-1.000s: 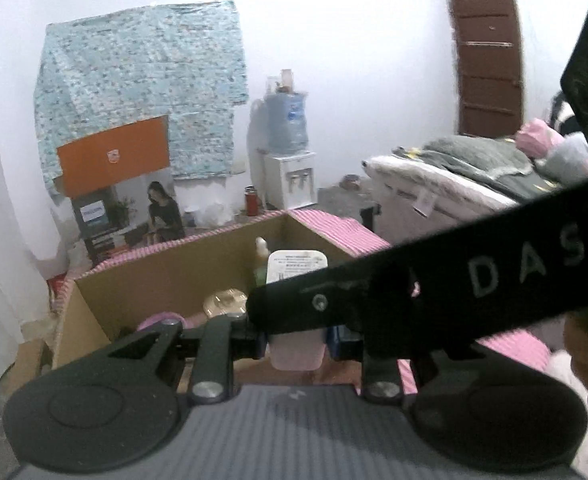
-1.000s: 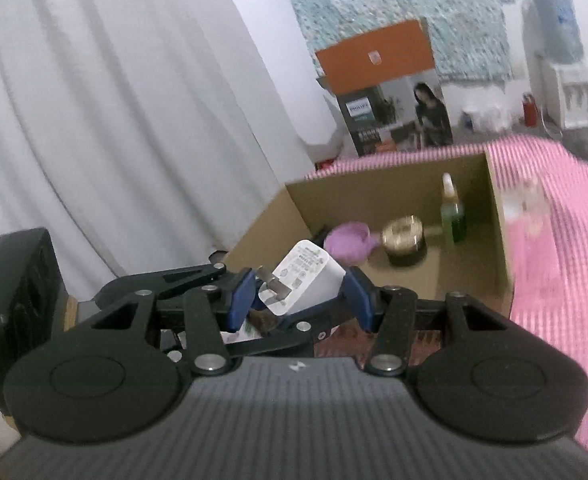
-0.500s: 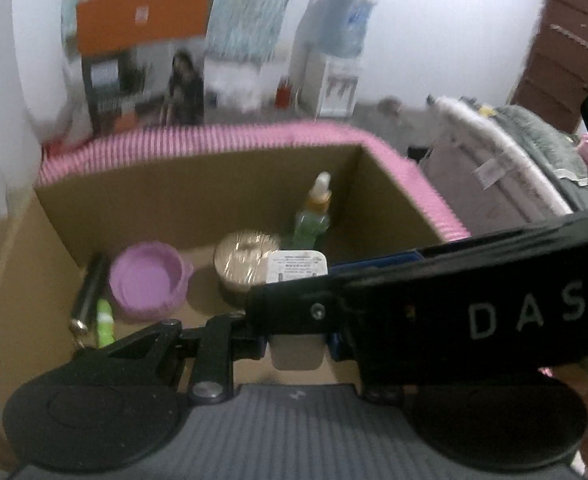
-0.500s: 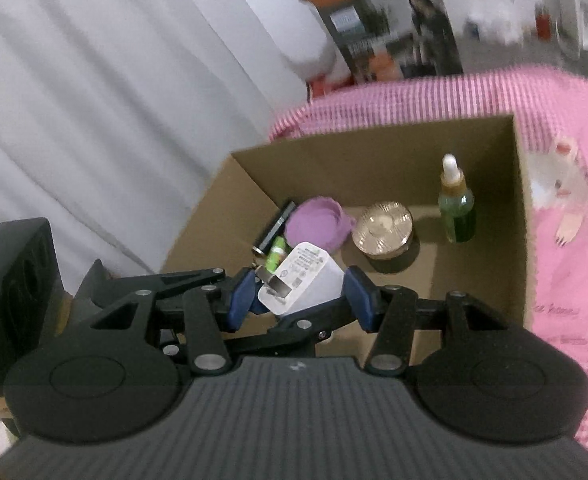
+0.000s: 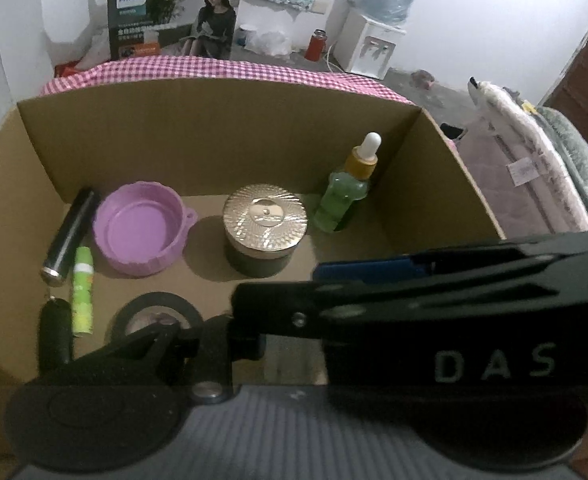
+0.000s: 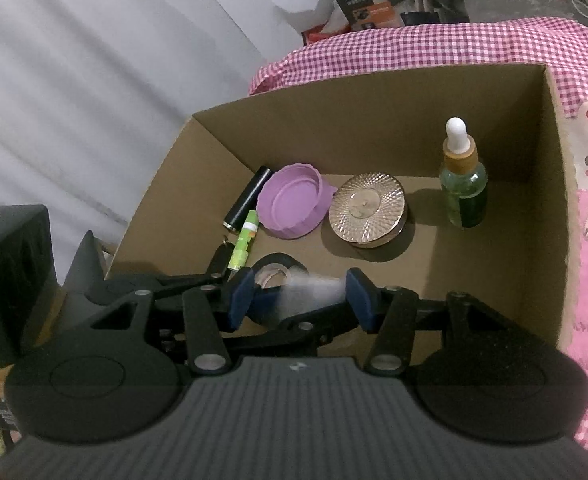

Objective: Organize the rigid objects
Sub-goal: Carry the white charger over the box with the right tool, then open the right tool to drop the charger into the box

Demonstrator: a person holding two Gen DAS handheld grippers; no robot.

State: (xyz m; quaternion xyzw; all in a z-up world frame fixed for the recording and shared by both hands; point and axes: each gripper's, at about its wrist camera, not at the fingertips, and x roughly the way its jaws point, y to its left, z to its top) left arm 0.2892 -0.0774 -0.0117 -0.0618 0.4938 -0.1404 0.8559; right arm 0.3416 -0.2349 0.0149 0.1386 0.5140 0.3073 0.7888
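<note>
An open cardboard box (image 5: 213,128) lies under both grippers. On its floor are a purple bowl (image 5: 141,228), a gold-lidded jar (image 5: 265,232), a green dropper bottle (image 5: 346,196), a black tube (image 5: 69,236), a green stick (image 5: 82,292) and a black tape roll (image 5: 153,316). My right gripper (image 6: 300,296) hangs over the near floor. A white charger (image 6: 314,286) shows only as a blur, low between its blue pads and short of the left pad. My left gripper (image 5: 285,316) has its jaws opening with nothing seen between them. Its tips are hidden behind the right gripper's arm (image 5: 414,304).
The box stands on a pink checked cloth (image 6: 414,44). A white curtain (image 6: 73,100) hangs to the left. A printed carton (image 5: 169,12) and a water dispenser (image 5: 374,48) stand behind, and piled bedding (image 5: 534,168) lies to the right. The box floor's right half is bare.
Both grippers moved forward and tipped down over the box. The charger, sharp between the jaws before, is now a lower blur and is gone from the left wrist view.
</note>
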